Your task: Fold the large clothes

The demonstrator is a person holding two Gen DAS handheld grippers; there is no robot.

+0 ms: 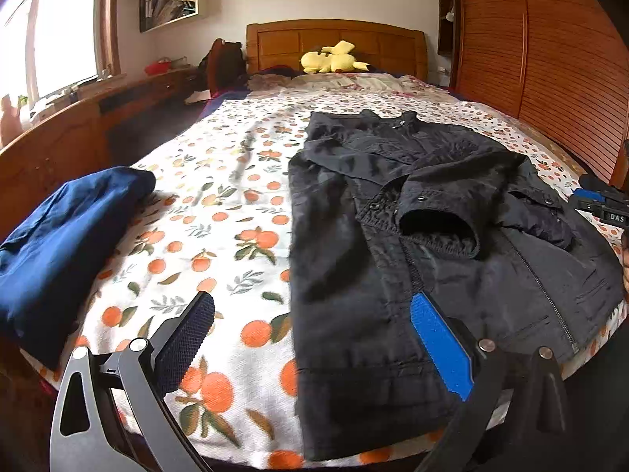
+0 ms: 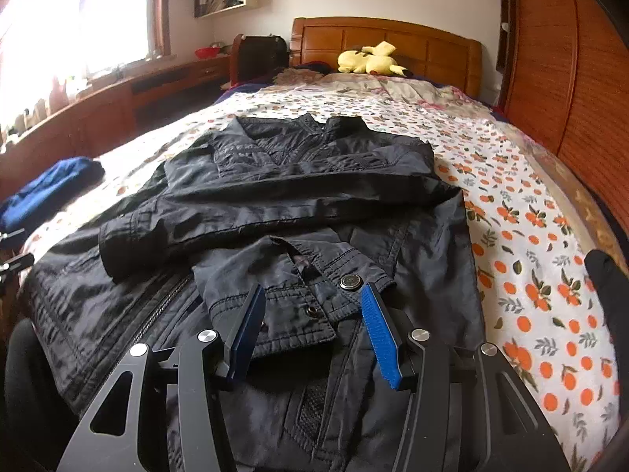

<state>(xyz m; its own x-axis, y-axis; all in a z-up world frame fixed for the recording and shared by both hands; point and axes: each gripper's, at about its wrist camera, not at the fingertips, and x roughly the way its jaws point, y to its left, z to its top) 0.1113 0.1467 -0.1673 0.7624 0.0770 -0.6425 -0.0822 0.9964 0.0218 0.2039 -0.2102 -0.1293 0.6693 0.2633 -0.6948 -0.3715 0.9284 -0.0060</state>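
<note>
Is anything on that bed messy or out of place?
Nothing spilled or damaged. The black jacket lies half-folded, sleeves crossed unevenly over its front. A folded blue garment sits at the bed's left edge.

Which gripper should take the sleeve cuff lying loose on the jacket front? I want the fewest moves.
Right, probably. The right gripper has its jaws open on either side of the sleeve cuff on the black jacket. The left gripper, also open, sits at the jacket's near left edge, farther from that cuff.
</note>
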